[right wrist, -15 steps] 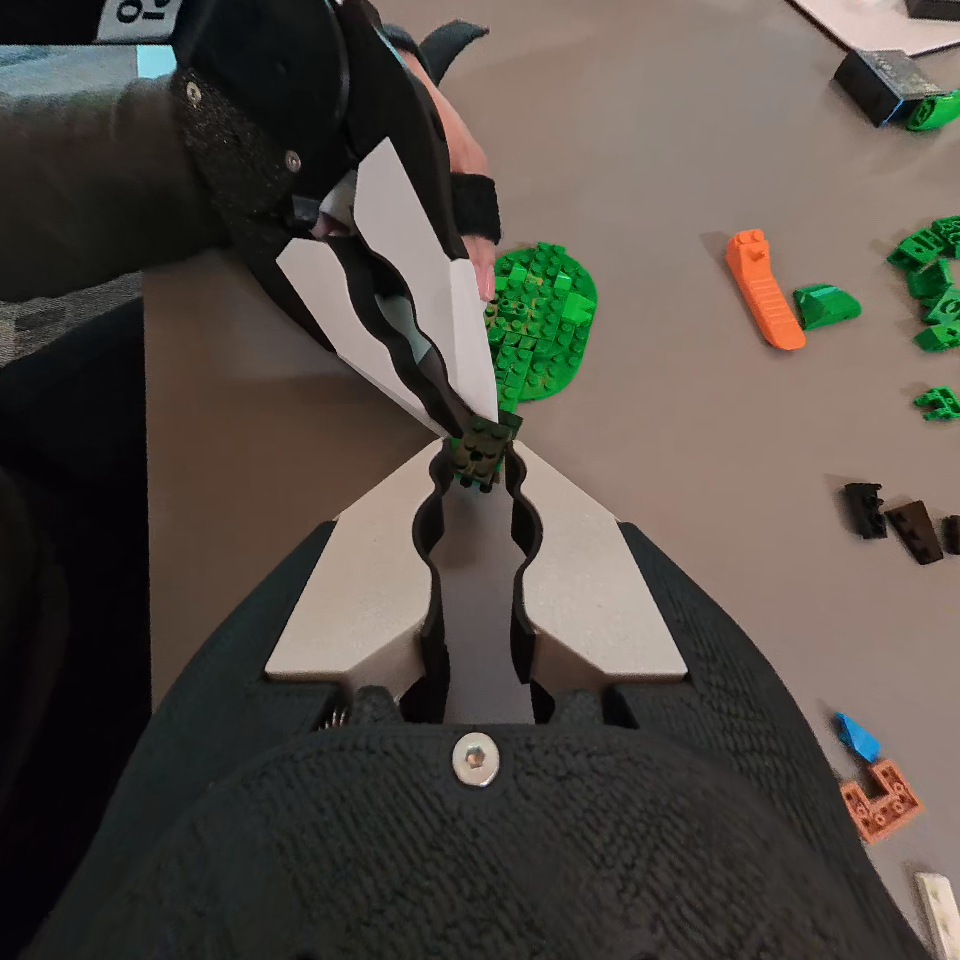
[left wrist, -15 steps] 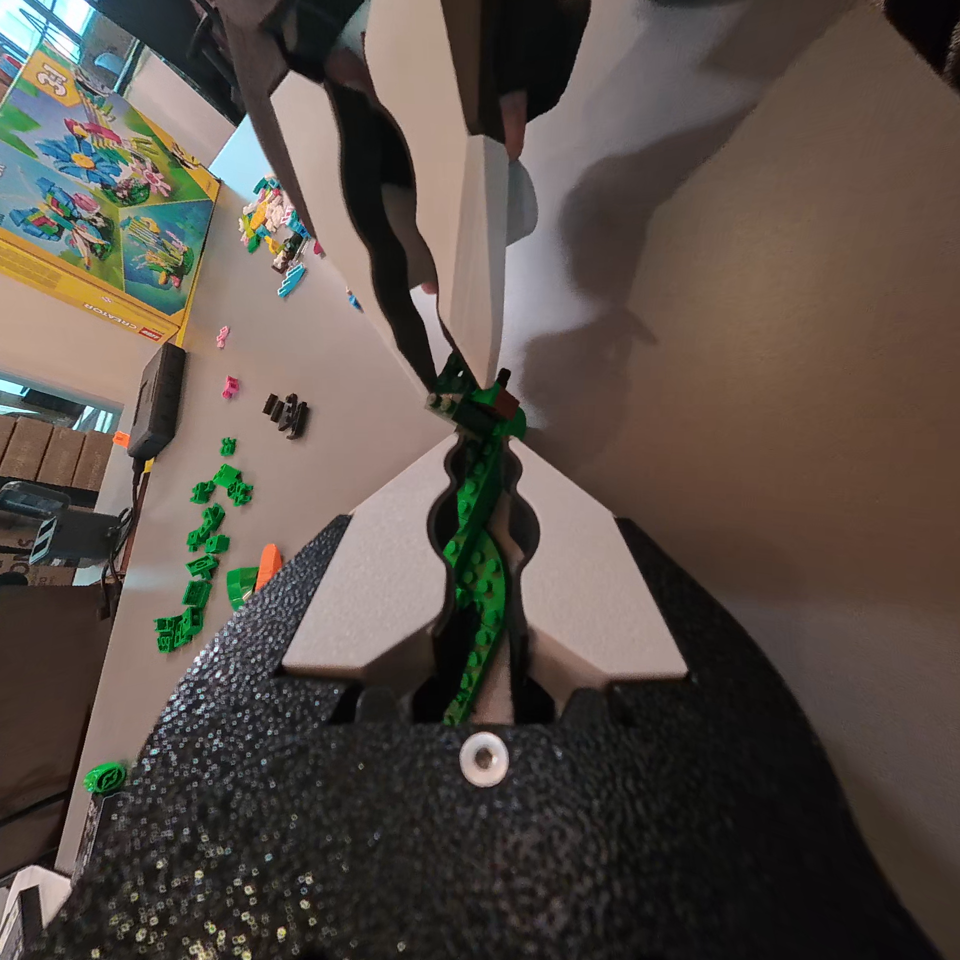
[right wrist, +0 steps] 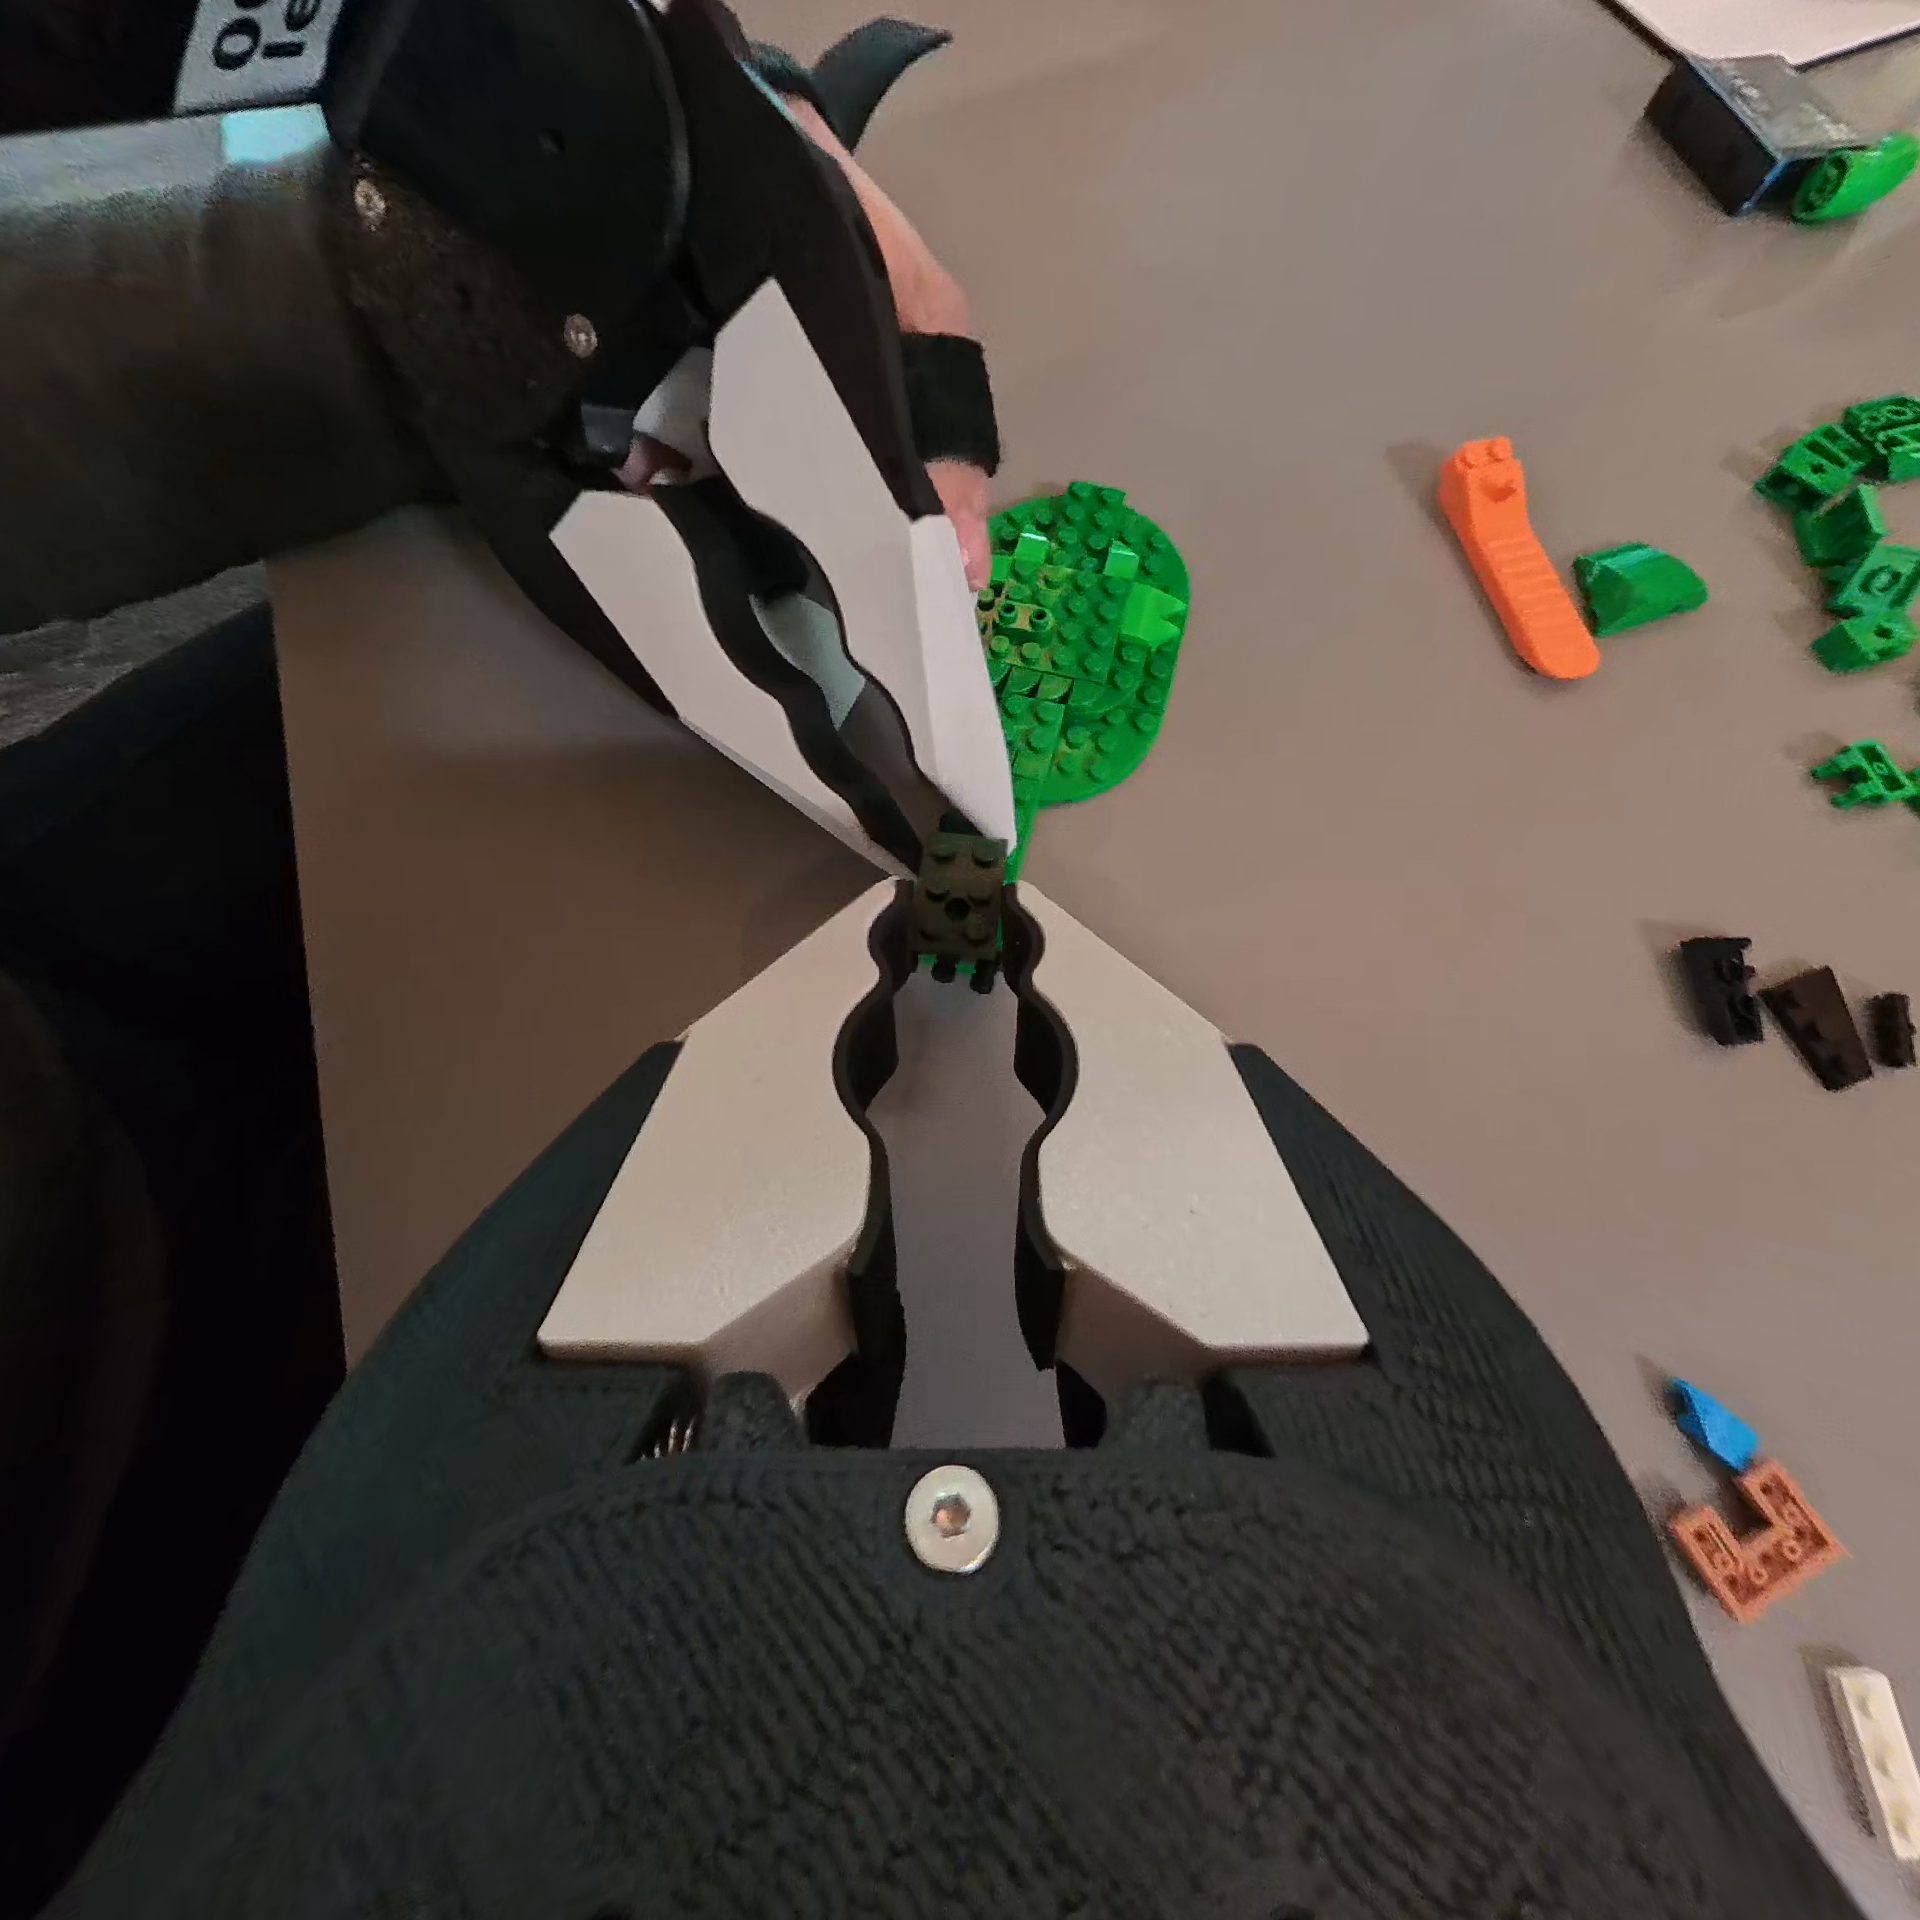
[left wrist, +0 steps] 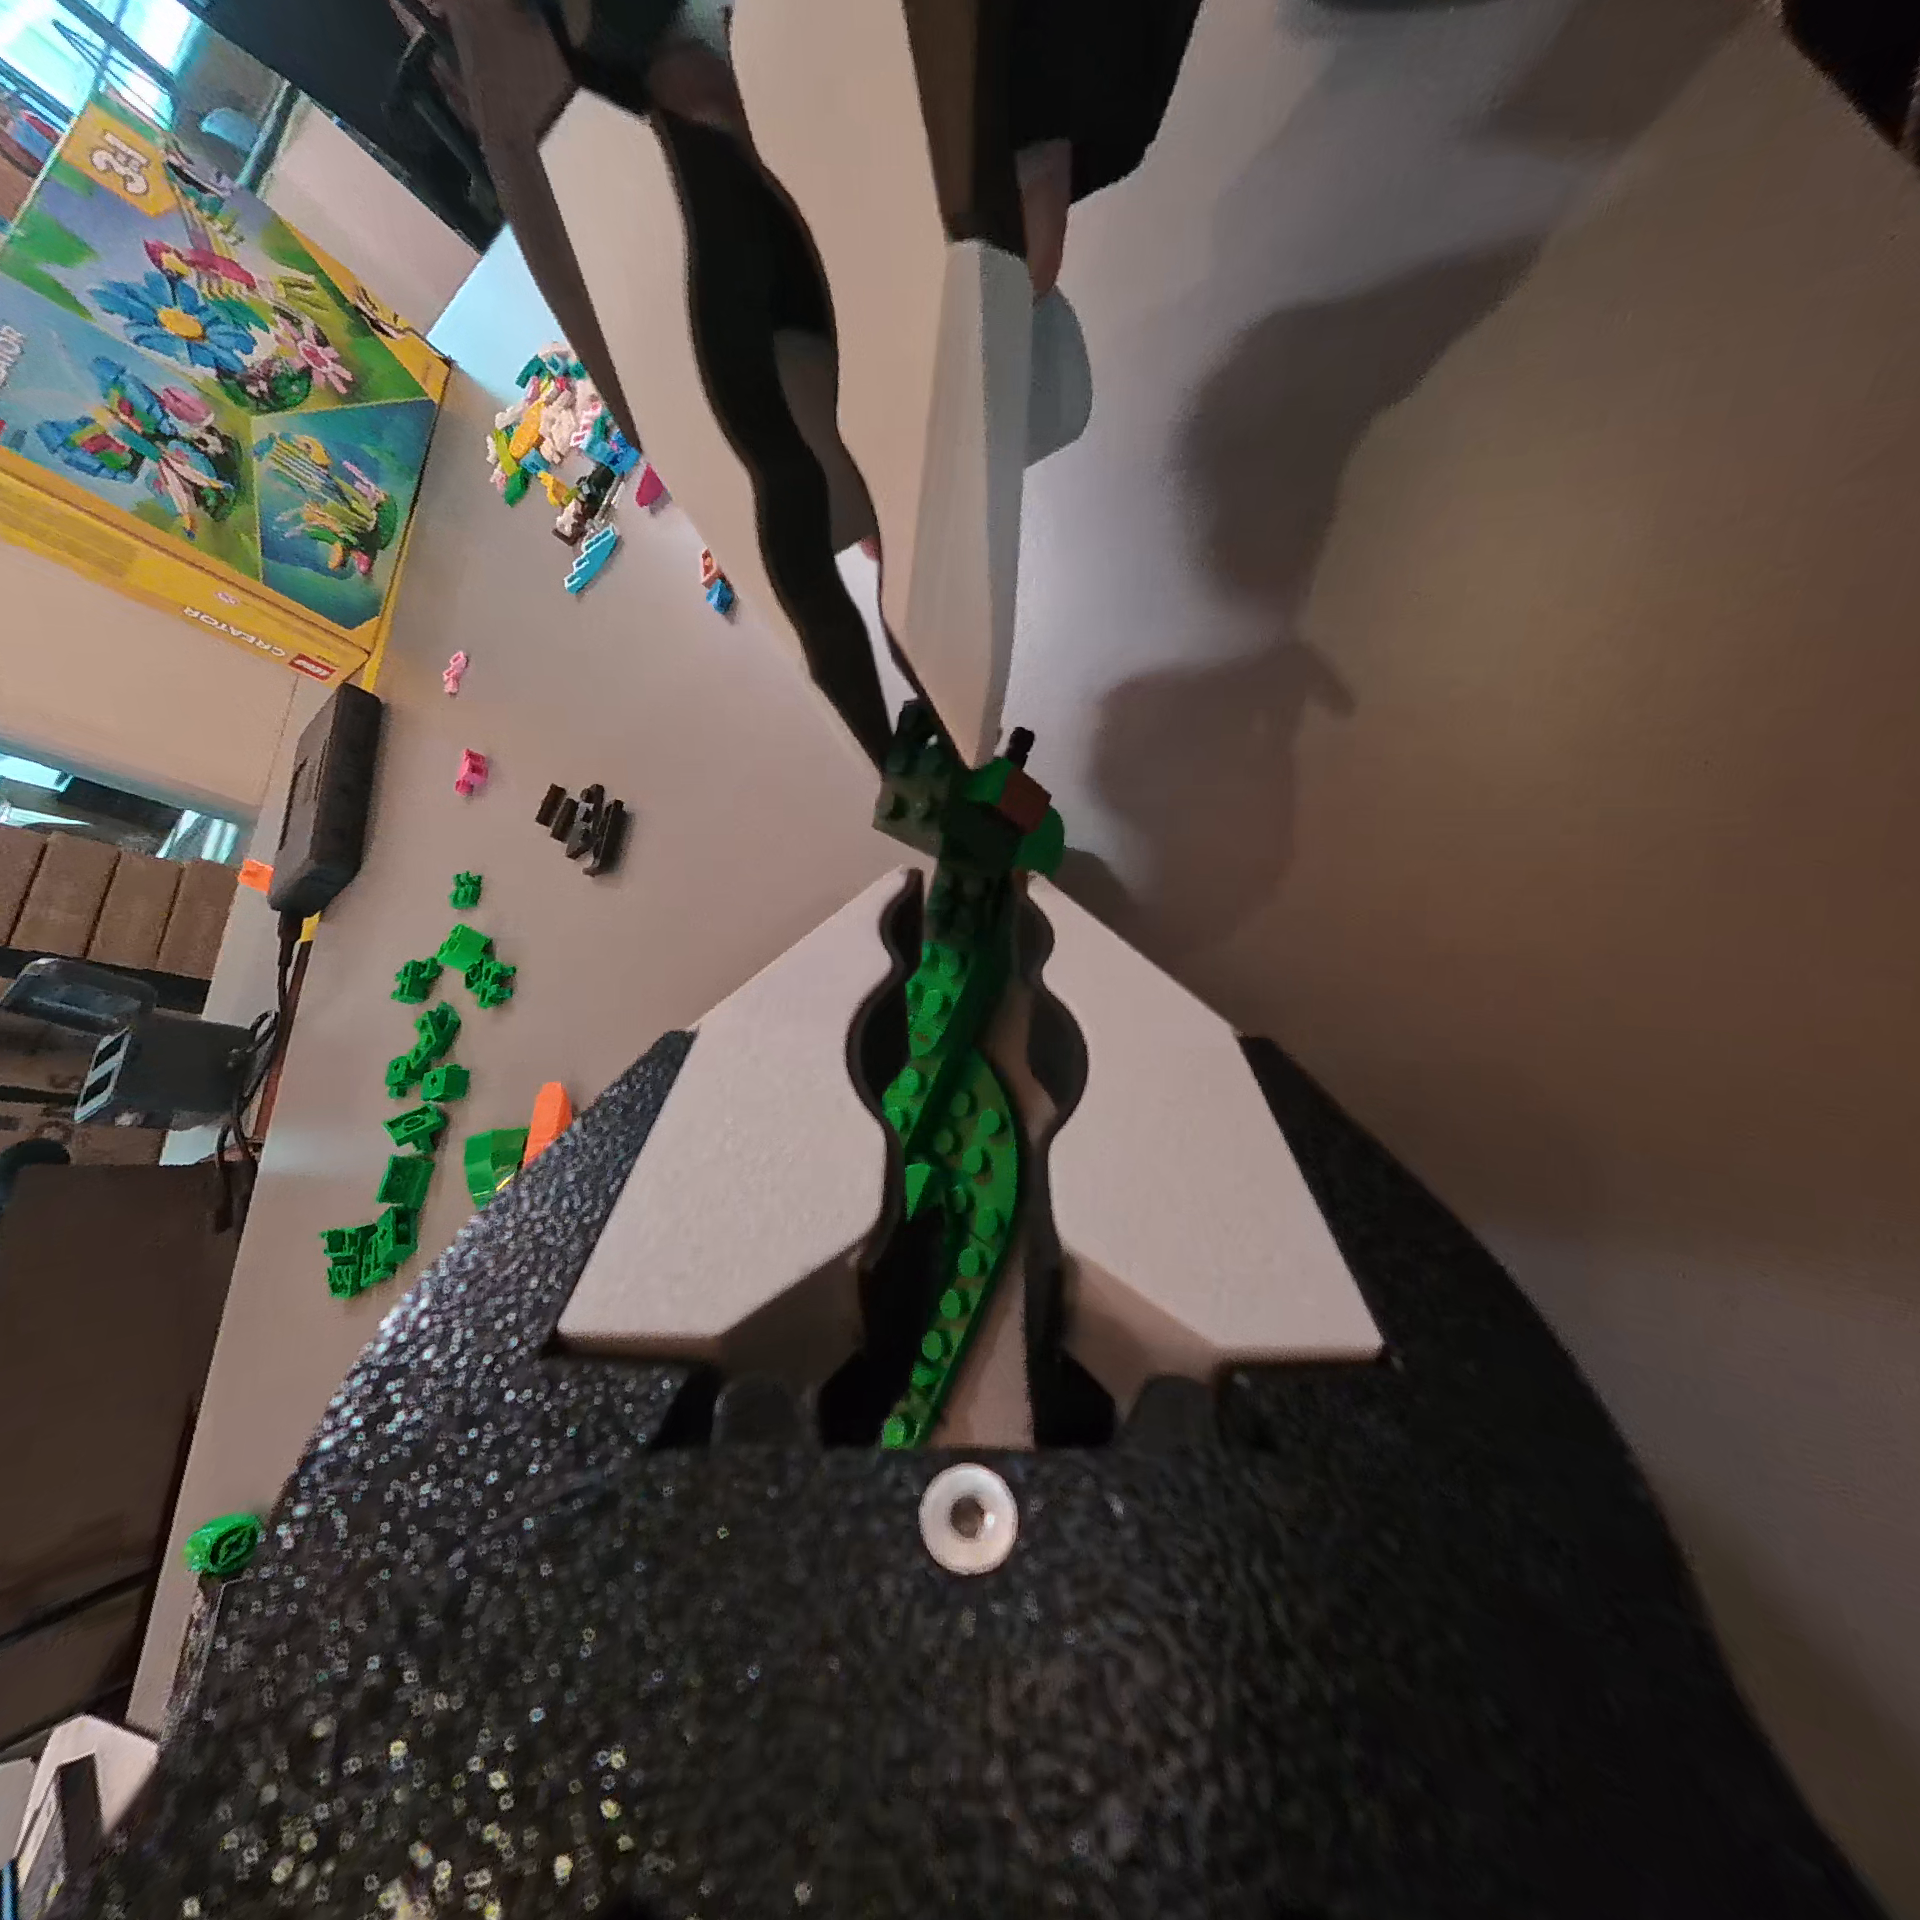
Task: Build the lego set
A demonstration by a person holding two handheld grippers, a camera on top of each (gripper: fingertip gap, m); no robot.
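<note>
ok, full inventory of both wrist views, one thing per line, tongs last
green plate: one, round, studded, held on edge by the left tongs
dark green brick: one, pinched in the right tongs, against the plate's edge
orange tool: one, right of the plate
green bricks: many, loose
black bricks: three, right side
brown brick: one, near right
blue brick: one, beside it
box: one, yellow, far left
table: one, grey
left tongs: shut
right tongs: shut

light: dim, warm | shadows: soft, on table [left wrist: 1558,727] | blur: slight | edges: wide-angle bending
</note>
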